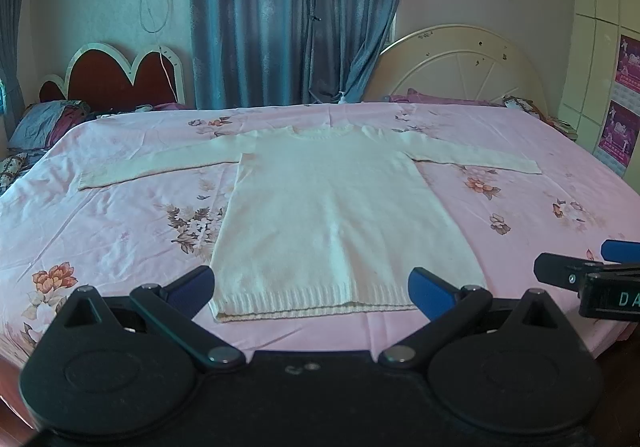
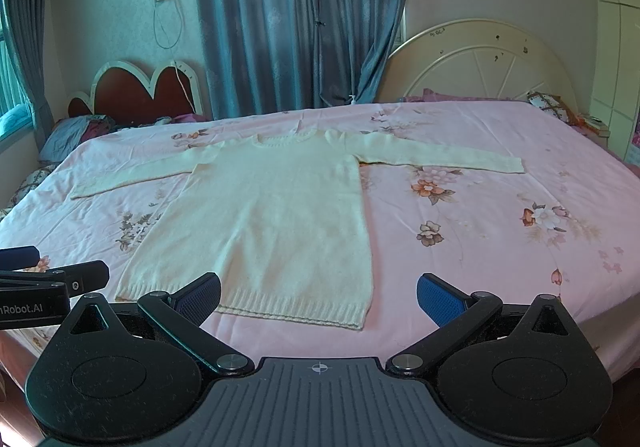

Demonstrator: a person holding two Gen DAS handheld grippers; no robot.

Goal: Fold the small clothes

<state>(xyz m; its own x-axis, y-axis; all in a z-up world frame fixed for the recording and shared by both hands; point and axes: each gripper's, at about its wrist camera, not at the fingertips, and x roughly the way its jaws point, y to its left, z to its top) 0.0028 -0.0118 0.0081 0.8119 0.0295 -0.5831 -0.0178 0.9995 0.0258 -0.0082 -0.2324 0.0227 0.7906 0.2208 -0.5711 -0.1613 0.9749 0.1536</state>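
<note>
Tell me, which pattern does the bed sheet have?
Pink bed sheet with flower prints; right wrist view.

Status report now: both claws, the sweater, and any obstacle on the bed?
Left claw open, empty. Right claw open, empty. Cream sweater flat on pink bedsheet, sleeves spread, unfolded. Nothing on the sweater.

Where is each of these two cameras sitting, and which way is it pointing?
Left wrist view: rides on the left gripper, looking forward and down over its open blue pads at the cream sweater spread flat on the pink bed sheet; the right gripper pokes in at the right edge.
Right wrist view: rides on the right gripper, also open, facing the same sweater from further right; the left gripper shows at the left edge.
Both share the sweater, the bed and the blue curtains.
</note>
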